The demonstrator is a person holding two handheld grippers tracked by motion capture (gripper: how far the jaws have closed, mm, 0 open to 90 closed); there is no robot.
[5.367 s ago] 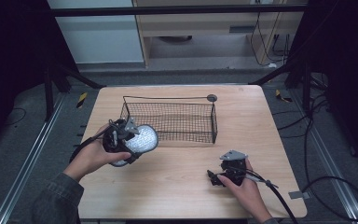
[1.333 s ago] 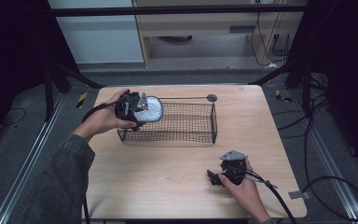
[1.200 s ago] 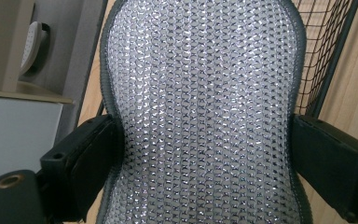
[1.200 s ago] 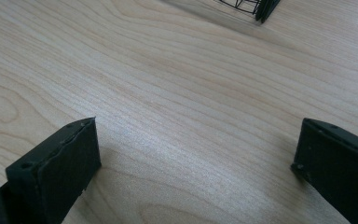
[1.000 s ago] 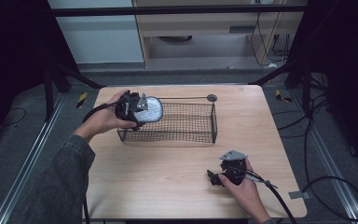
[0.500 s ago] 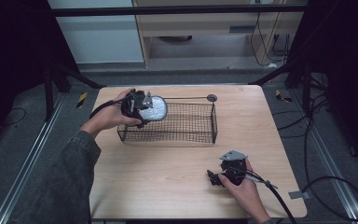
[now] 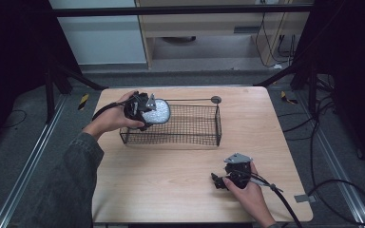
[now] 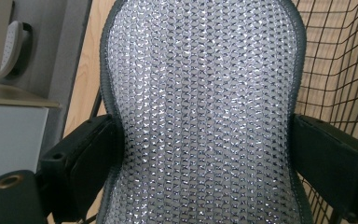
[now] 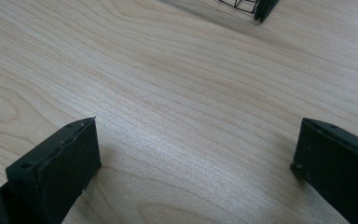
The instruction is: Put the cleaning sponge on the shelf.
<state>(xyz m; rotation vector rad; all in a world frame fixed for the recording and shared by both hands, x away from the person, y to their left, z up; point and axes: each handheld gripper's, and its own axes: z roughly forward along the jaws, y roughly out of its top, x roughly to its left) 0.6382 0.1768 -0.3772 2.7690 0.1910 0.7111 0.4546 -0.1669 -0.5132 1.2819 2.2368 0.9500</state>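
Wooden table [image 7: 171,171], left gripper [image 7: 142,110] clamping silver scrubber [image 7: 156,111], over wire basket [image 7: 190,128]

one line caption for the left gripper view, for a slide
Left gripper clamps a silvery mesh pad beside the wire basket.

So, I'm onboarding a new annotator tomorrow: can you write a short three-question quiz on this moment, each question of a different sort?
1. True or false: the left gripper grips the silver mesh pad by its two side edges.
2. Multiple choice: the pad sits (A) flat on the table, (B) at the left end of the wire basket, (C) by the right gripper.
3. Fill in: the fingers of the right gripper are ____, with bare wood between them.

Key: 1 true; 2 B; 3 open.
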